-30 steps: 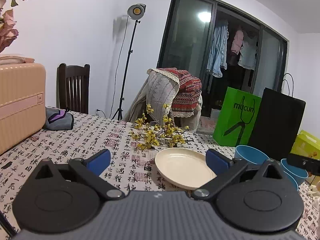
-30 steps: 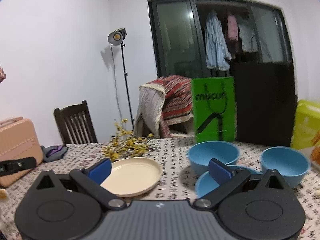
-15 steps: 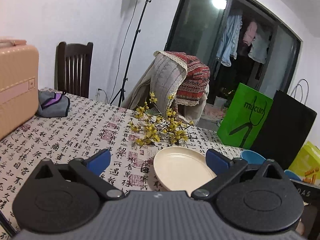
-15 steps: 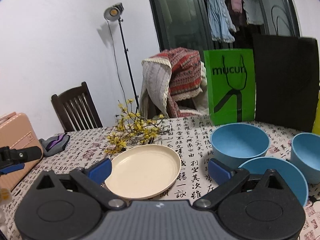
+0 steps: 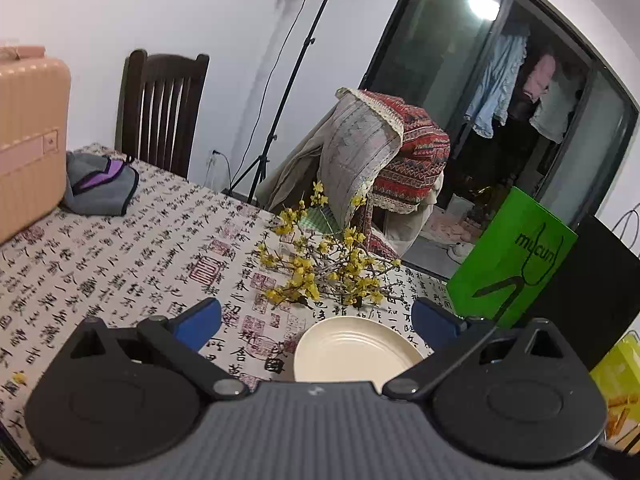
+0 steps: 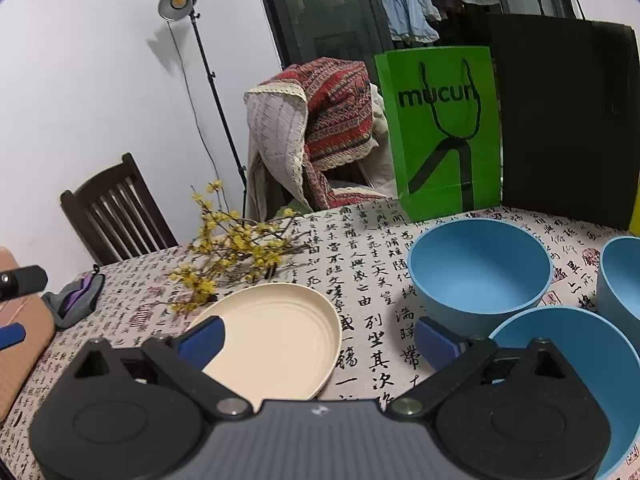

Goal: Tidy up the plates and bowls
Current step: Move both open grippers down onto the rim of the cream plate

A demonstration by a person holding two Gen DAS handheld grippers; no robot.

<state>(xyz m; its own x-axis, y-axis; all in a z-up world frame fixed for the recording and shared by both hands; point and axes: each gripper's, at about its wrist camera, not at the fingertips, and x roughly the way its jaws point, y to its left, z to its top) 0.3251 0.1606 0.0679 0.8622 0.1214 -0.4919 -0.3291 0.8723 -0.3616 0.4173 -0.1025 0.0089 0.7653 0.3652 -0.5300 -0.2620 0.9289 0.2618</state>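
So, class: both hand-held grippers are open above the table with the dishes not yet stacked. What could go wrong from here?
1. The yellow flower sprigs lie right at the cream plate's far rim; lifting it may snag them.
2. Three blue bowls crowd together, so the right hand-held gripper might knock a neighbour.

One cream plate (image 6: 276,336) is seen lying flat and upright on the tablecloth, empty, faint concentric rings inside. Three blue bowls are grouped to its right, all upright and empty: far bowl (image 6: 480,268), near bowl (image 6: 572,344), and a third (image 6: 622,276) cut off at the frame edge.
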